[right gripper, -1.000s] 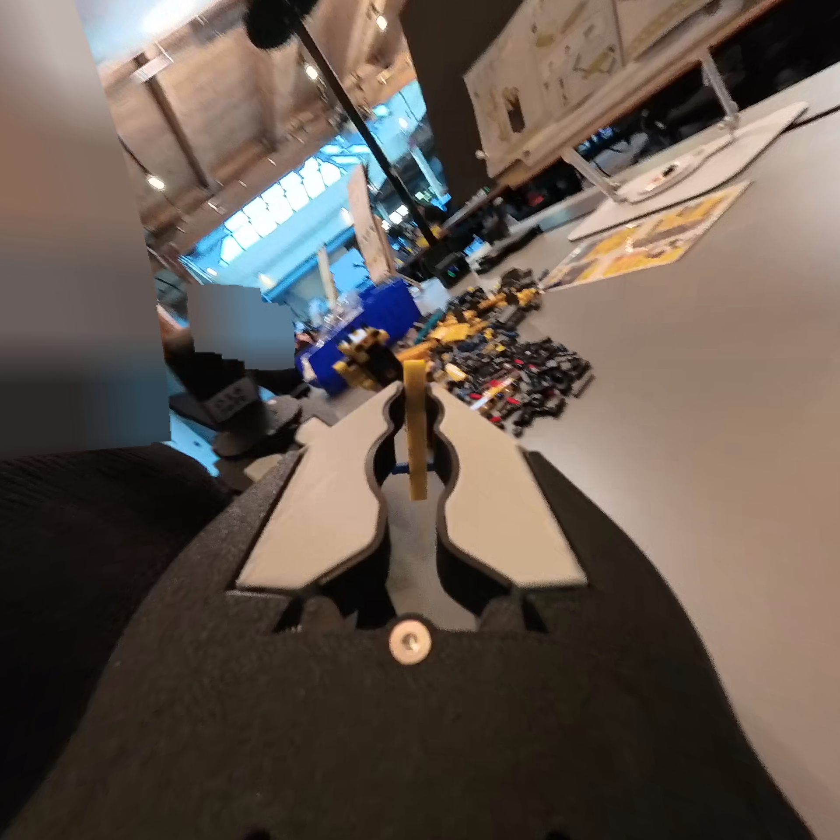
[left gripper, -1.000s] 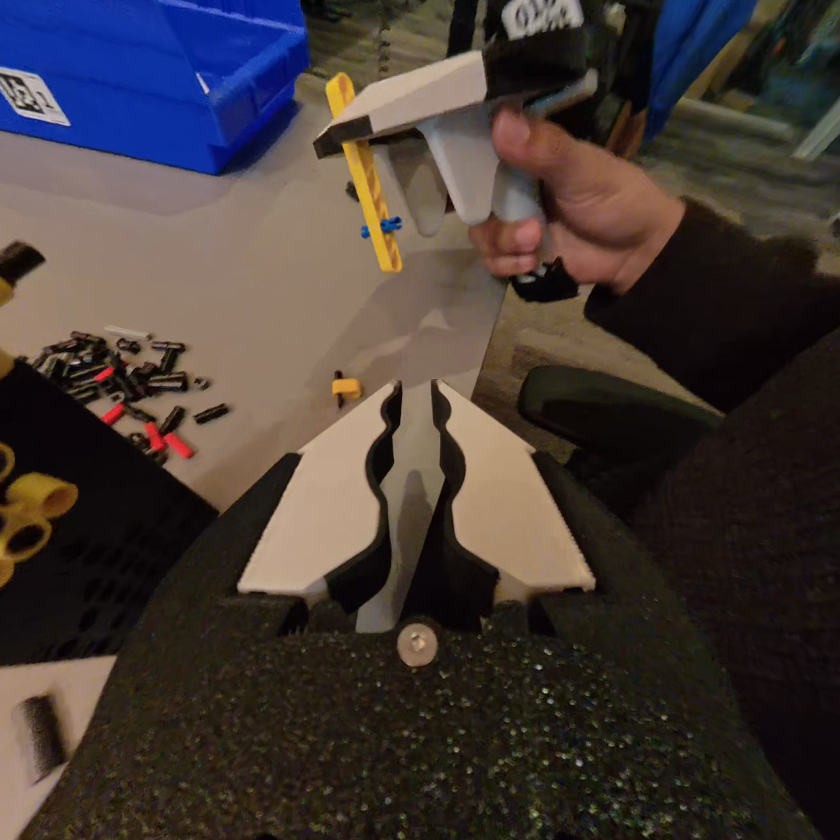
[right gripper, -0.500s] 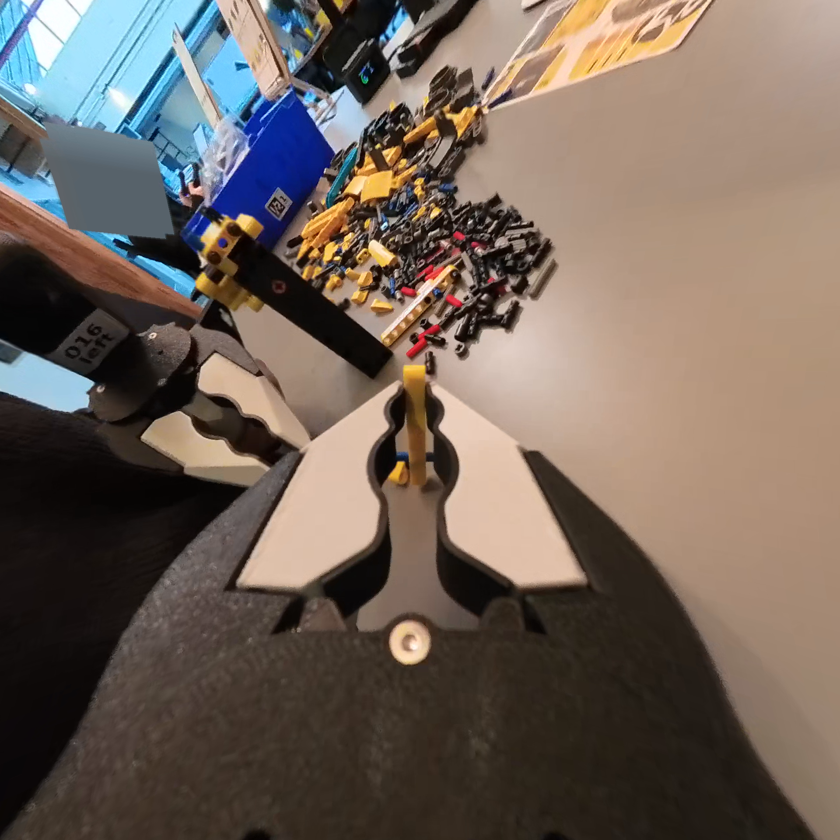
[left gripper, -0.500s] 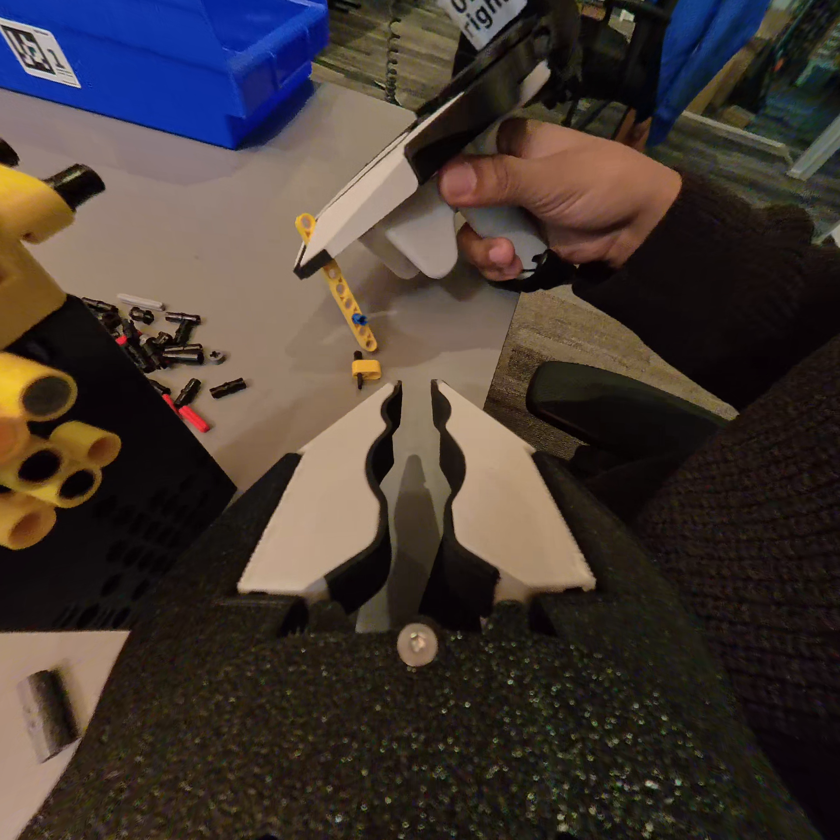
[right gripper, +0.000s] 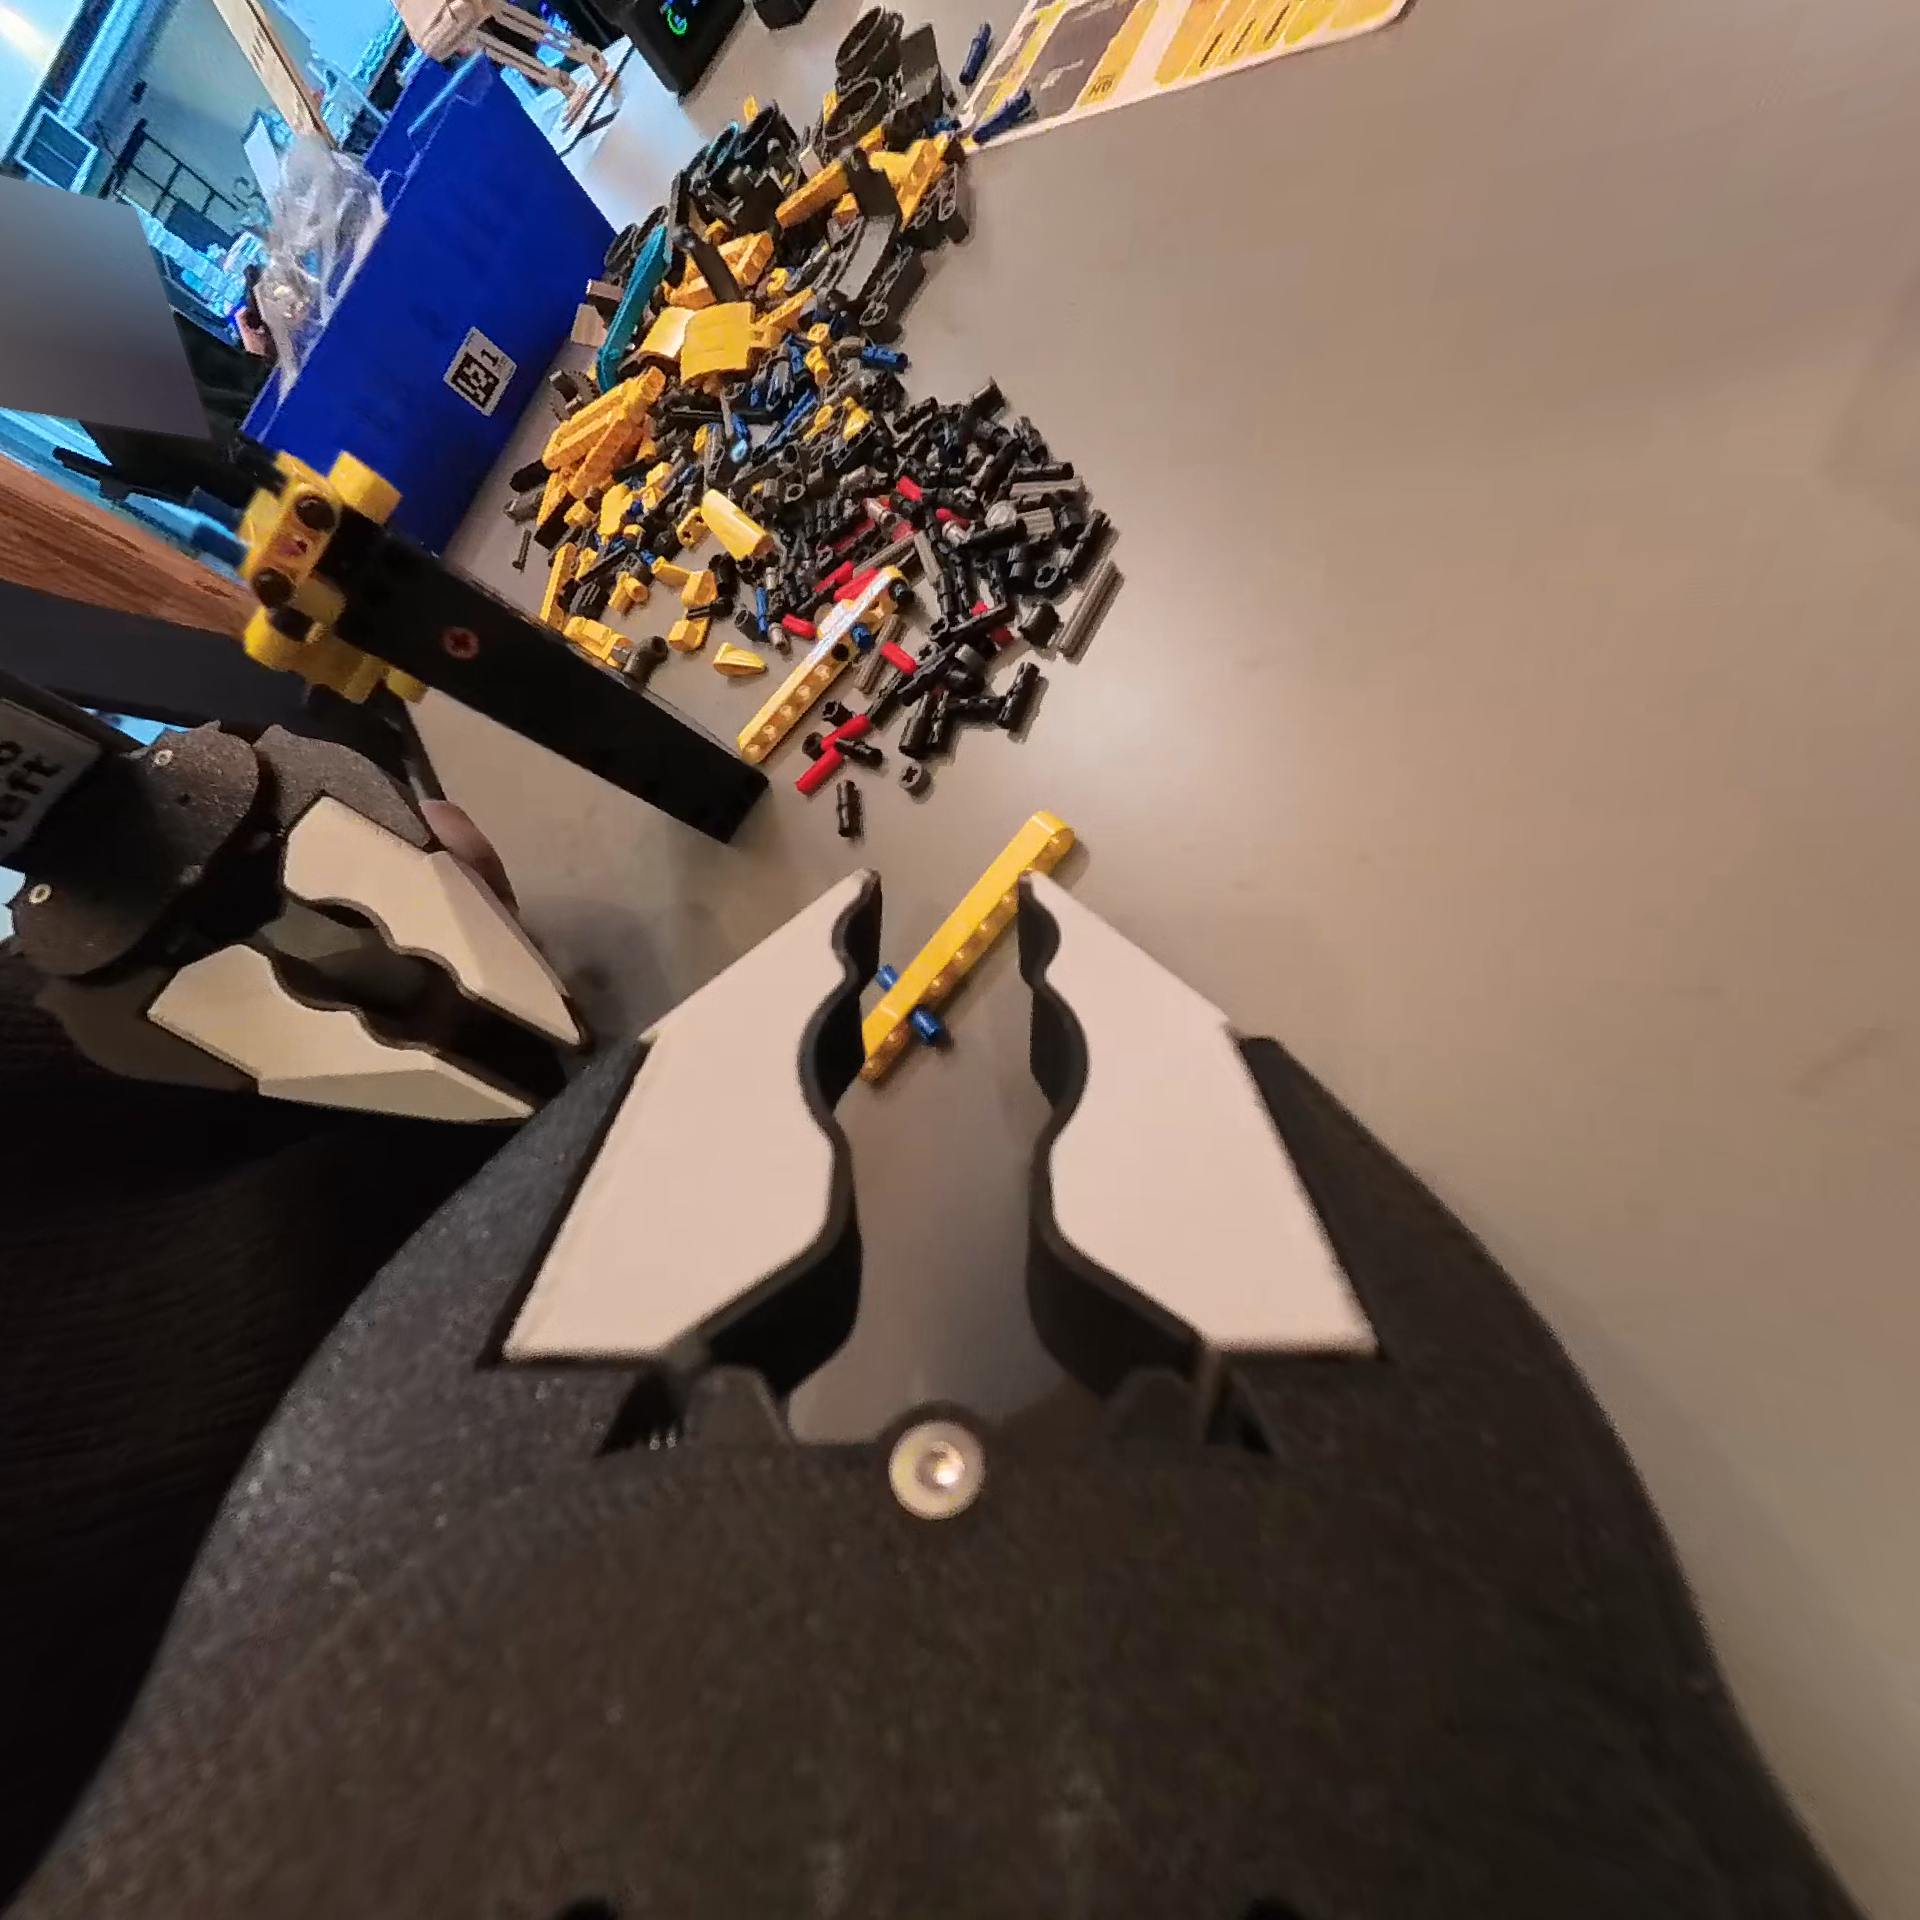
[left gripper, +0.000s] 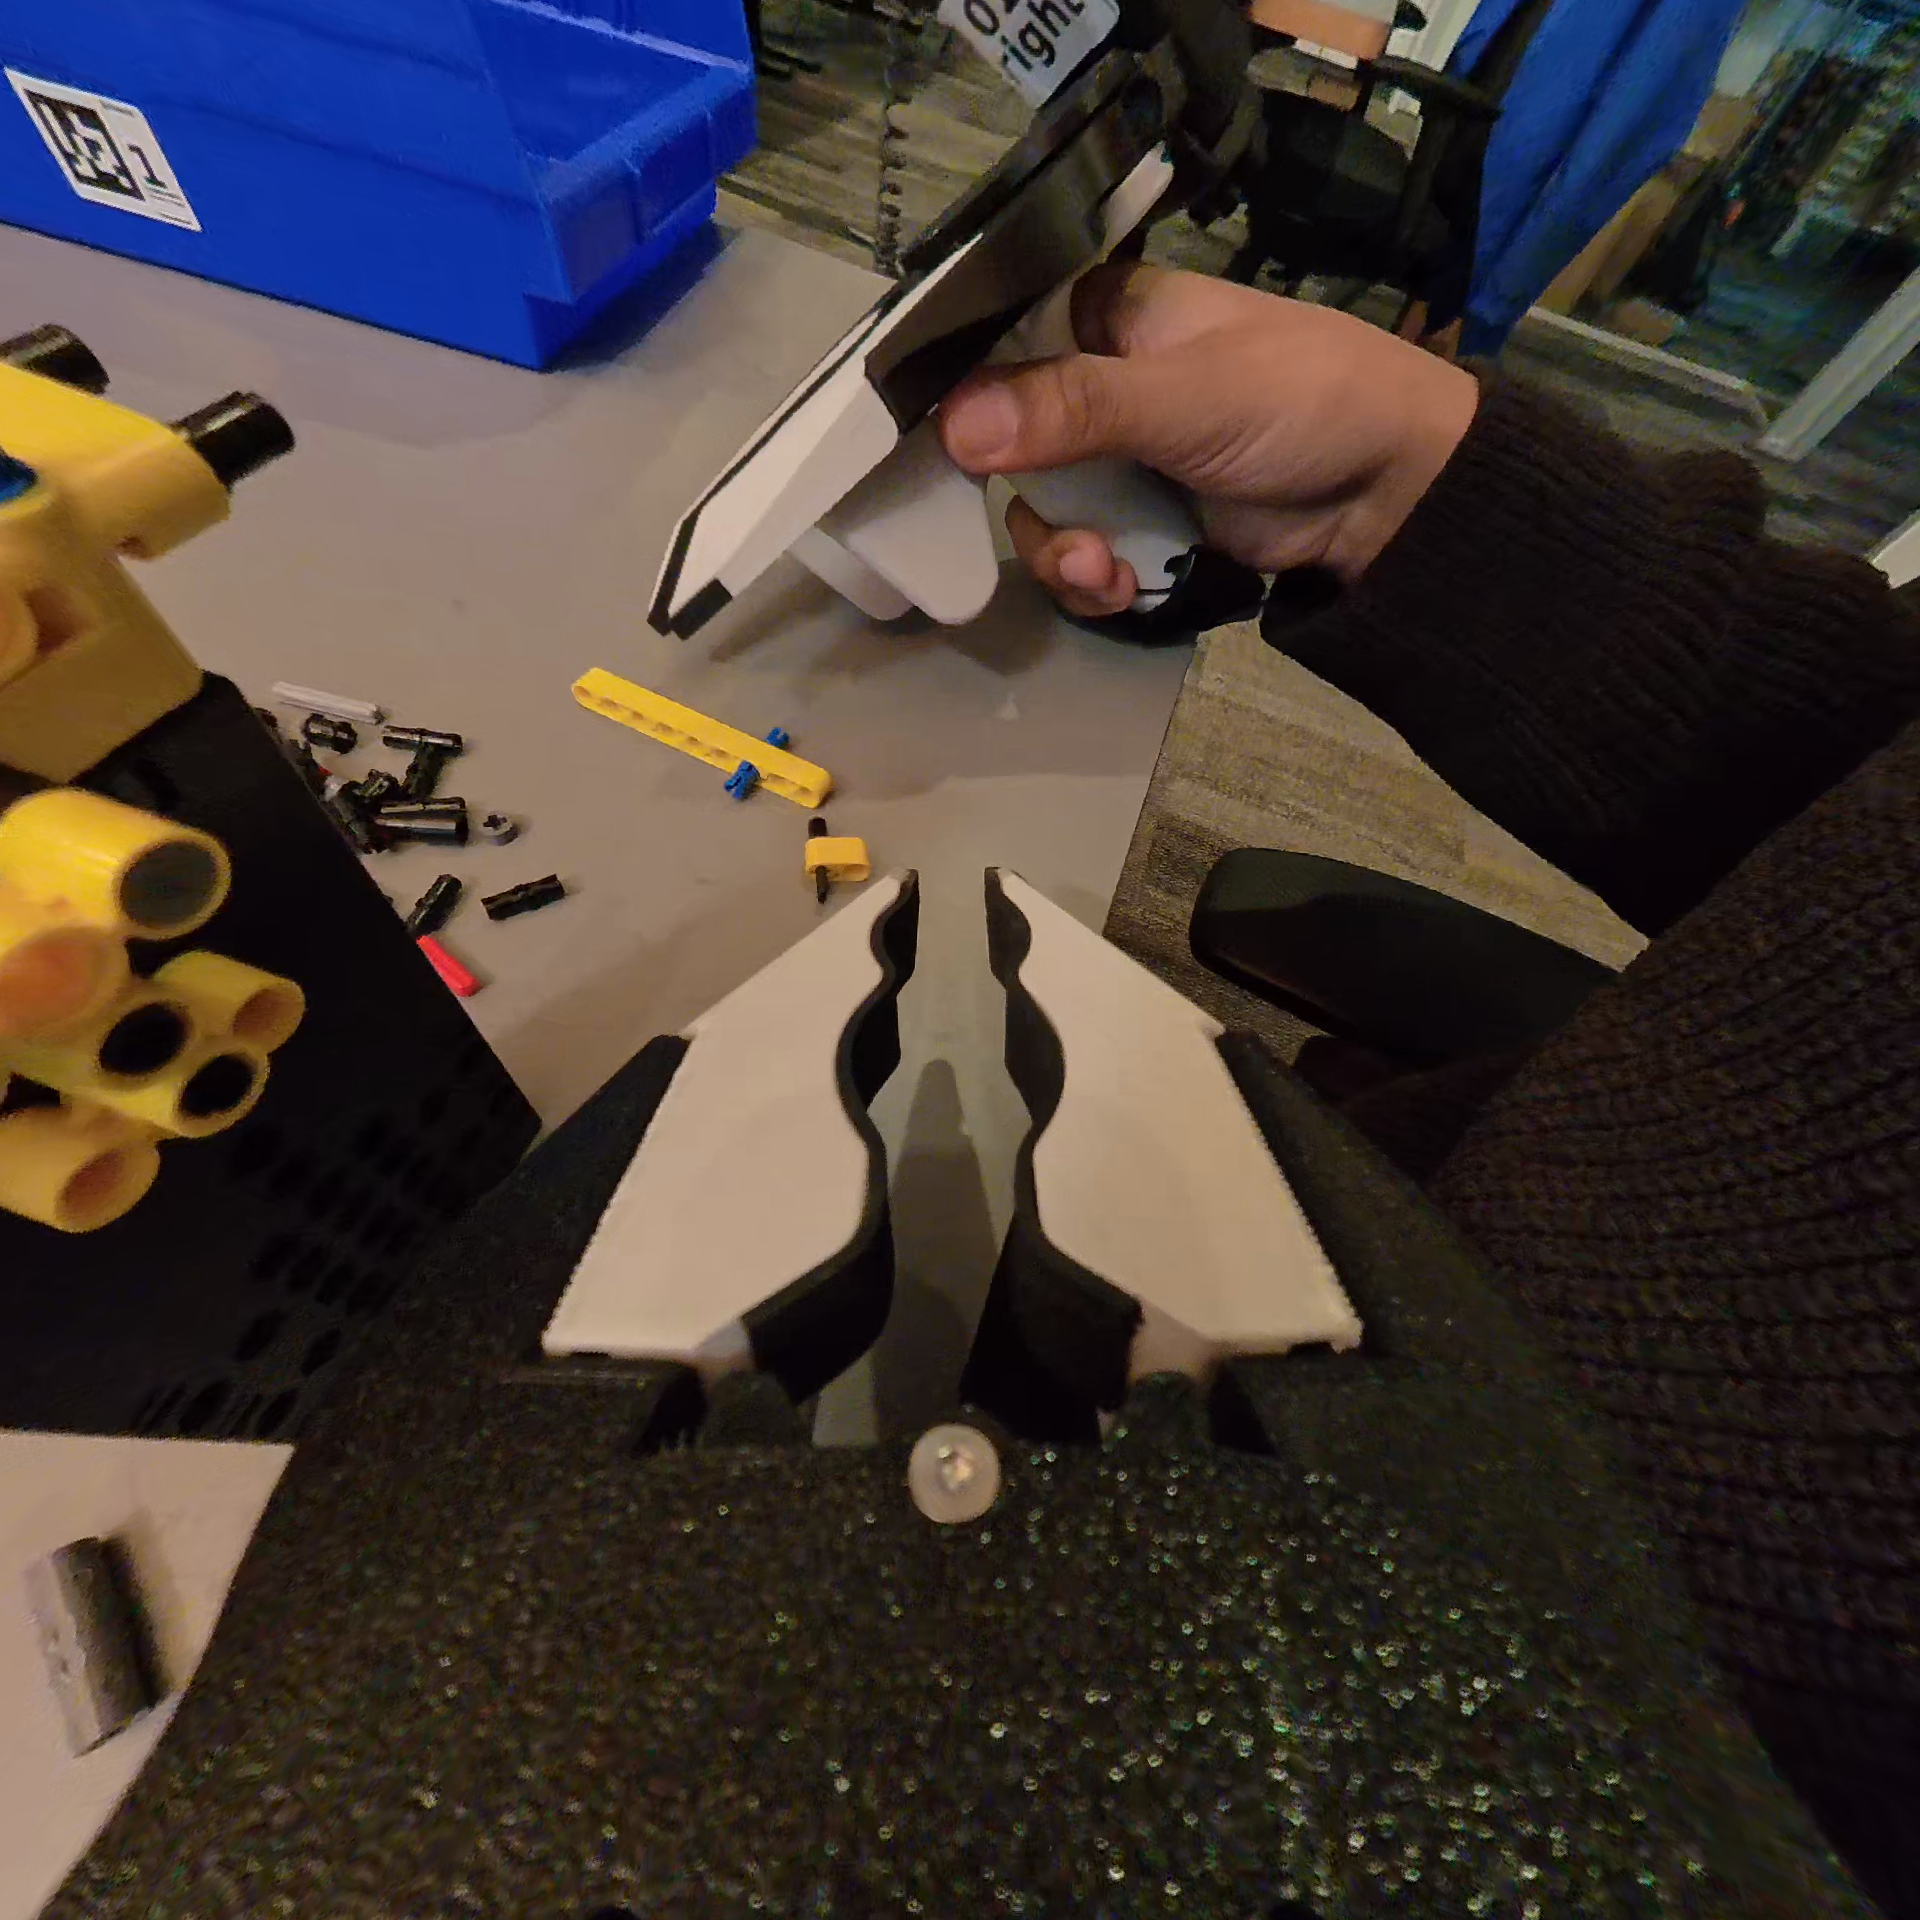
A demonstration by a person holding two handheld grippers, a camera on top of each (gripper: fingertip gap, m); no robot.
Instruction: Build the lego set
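Note:
A long yellow beam (left gripper: 675,722) with a blue pin (left gripper: 740,777) through it lies flat on the grey table (left gripper: 499,540). My right gripper (right gripper: 948,878) is open and empty, its tips just over the beam (right gripper: 971,930), one on each side. In the left wrist view the right gripper (left gripper: 686,613) hangs a little above the beam, held by a hand (left gripper: 1226,447). My left gripper (left gripper: 948,878) is nearly shut with a narrow slit and holds nothing. A small yellow piece with a black pin (left gripper: 836,857) lies just ahead of its tips.
A black and yellow built model (left gripper: 114,935) (right gripper: 488,644) stands to the left. Loose black and red pins (left gripper: 405,800) lie beside it, and a big heap of parts (right gripper: 810,468) farther off. A blue bin (left gripper: 416,156) stands behind. The table edge (left gripper: 1148,790) and a chair armrest (left gripper: 1382,956) are at the right. The gap from one gripper's tips to the other's is roughly 11 centimeters.
My right gripper came down to the table with the yellow beam, opened and let it go. The beam now lies flat. My left gripper has hardly moved.

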